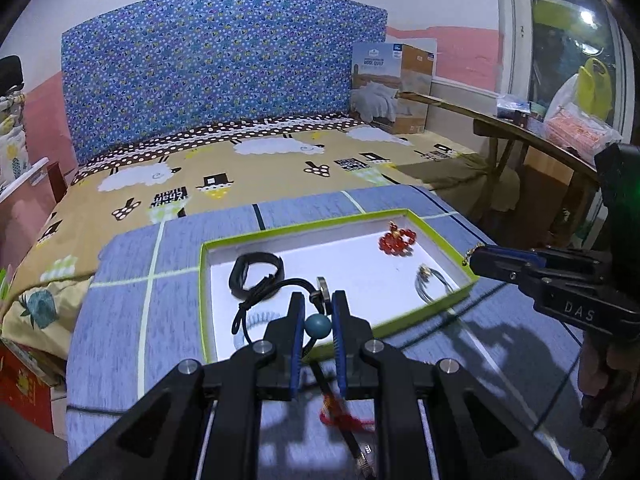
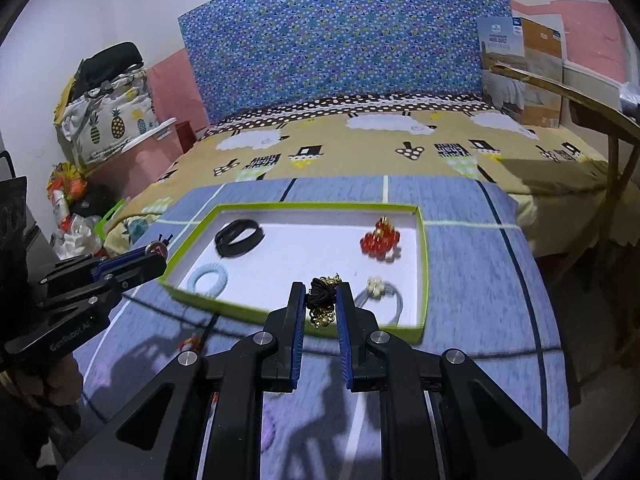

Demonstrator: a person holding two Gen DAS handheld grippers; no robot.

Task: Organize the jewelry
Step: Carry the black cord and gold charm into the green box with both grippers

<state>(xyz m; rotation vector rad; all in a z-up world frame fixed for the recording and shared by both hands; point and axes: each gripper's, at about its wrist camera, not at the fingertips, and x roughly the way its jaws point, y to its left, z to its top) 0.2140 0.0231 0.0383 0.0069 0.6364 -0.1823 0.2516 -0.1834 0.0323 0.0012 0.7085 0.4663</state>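
A green-rimmed white tray (image 1: 224, 244) (image 2: 422, 264) lies on the blue checked cloth. In it are a black band (image 1: 256, 272) (image 2: 239, 237), a red bead bracelet (image 1: 396, 240) (image 2: 378, 240), a pale blue coil tie (image 2: 208, 280) and a hair tie with a white flower (image 2: 378, 287). My left gripper (image 1: 318, 308) (image 2: 158, 258) is shut on a black cord necklace at its teal bead (image 1: 318, 325). The round pendant (image 1: 323, 298) shows above the bead and a red tassel (image 1: 344, 420) hangs below. My right gripper (image 2: 321, 292) (image 1: 478, 260) is shut on a black and gold chain bundle (image 2: 322, 302) at the tray's near rim.
The cloth covers a surface in front of a bed (image 2: 360, 148) with a blue patterned headboard (image 1: 208, 64). A cardboard quilt box (image 1: 392, 84) stands at the bed's far corner. A wooden bench (image 1: 532, 132) with bags runs along the right. A lilac item (image 2: 271, 426) lies on the cloth near me.
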